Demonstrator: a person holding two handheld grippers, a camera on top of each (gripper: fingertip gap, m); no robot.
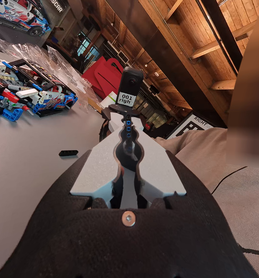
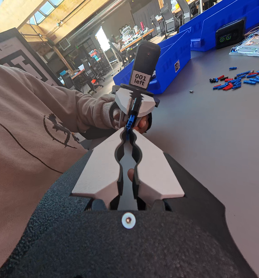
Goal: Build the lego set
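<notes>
In the left wrist view my left gripper (image 1: 128, 127) is shut on a black beam (image 1: 128, 118) with several blue pins in its holes; the beam runs along the gap between the fingers and sticks out past the tips. My right gripper (image 1: 127, 116) faces it head-on, tip to tip. In the right wrist view my right gripper (image 2: 127, 133) is shut on a blue pin (image 2: 128, 125), which meets the end of the black beam (image 2: 135, 105) held in the left gripper (image 2: 130, 118). Both are held above the grey table (image 2: 201, 135).
A partly built car model (image 1: 35, 93) lies at the left with loose parts, clear plastic bags (image 1: 58, 67) behind it and a loose black beam (image 1: 68, 153) nearer. Scattered blue and red pins (image 2: 238, 82), blue bins (image 2: 171, 60) and a bagged sheet (image 2: 252, 43) lie to the right. My left and right fingertips are right by each other. Both grippers' tips are roughly 20 cm from the partly built car model (image 1: 35, 93).
</notes>
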